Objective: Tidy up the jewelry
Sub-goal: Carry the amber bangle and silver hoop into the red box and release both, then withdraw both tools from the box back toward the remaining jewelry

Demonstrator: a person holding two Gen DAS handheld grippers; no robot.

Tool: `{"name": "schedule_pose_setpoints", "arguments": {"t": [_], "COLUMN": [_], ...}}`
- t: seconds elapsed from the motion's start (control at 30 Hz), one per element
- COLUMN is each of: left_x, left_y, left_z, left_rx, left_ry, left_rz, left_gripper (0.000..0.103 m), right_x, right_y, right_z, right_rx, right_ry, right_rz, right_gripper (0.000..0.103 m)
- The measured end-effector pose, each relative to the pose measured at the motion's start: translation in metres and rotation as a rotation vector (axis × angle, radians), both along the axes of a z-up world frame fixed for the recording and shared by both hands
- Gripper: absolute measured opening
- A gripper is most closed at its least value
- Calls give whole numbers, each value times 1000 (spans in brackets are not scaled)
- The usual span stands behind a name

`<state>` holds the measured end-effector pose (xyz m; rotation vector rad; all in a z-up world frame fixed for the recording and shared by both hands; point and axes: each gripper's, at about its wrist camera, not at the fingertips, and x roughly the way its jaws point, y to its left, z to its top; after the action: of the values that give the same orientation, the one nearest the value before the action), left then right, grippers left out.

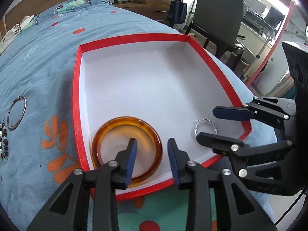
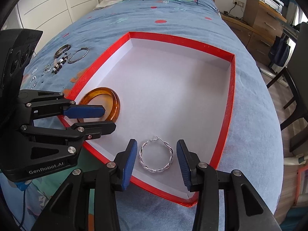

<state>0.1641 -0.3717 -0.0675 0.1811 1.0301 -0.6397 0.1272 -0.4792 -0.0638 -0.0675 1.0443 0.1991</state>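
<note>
A red box [image 1: 77, 88] with a white inside lies on the bed; it also shows in the right wrist view [image 2: 232, 104]. An amber bangle [image 1: 100, 132] [image 2: 115, 102] lies flat in the box's near corner. My left gripper [image 1: 152, 144] [image 2: 107, 118] is open just above the bangle, not holding it. A twisted silver hoop earring [image 2: 156, 156] [image 1: 205, 125] lies on the box floor. My right gripper [image 2: 156, 146] [image 1: 207, 123] is open with a finger on each side of the earring, not clasping it.
Several loose pieces lie on the blue bedspread beside the box: a thin silver bangle [image 1: 16, 113] [image 2: 78, 54], a dark bangle [image 2: 62, 50], beaded bracelets [image 2: 59, 63] and small silver pieces [image 2: 32, 81]. A chair [image 1: 219, 17] and wooden drawers [image 2: 263, 19] stand by the bed.
</note>
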Motion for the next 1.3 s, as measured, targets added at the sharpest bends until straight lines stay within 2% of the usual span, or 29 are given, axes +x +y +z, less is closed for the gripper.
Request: {"name": "schedule_pose_setpoints", "arguments": {"t": [0.1, 0.33, 0.53, 0.67, 0.73, 0.93, 1.3], "left_x": [0, -9, -21, -30, -36, -67, -128], "left_y": [3, 18, 60, 108, 132, 222, 377], "left_z": [9, 49, 83, 107, 118, 145, 147], "left_rx": [-29, -93, -96, -80, -75, -55, -46], "left_ry": [-9, -65, -125, -171, -192, -248, -276], "left_rz": [0, 0, 68, 152, 195, 339, 582], "left_gripper": [37, 37, 38, 41, 48, 50, 50], "right_x": [-4, -21, -38, -49, -55, -77, -116], "right_y": [-3, -7, 0, 16, 25, 67, 153], "right_z": [7, 29, 59, 78, 90, 123, 160], "right_rx": [7, 11, 29, 54, 62, 98, 122], "right_ry": [-14, -50, -113, -161, -187, -262, -351], "right_rz": [-14, -62, -114, -131, -135, -93, -8], "right_gripper": [55, 56, 56, 56, 56, 56, 56]}}
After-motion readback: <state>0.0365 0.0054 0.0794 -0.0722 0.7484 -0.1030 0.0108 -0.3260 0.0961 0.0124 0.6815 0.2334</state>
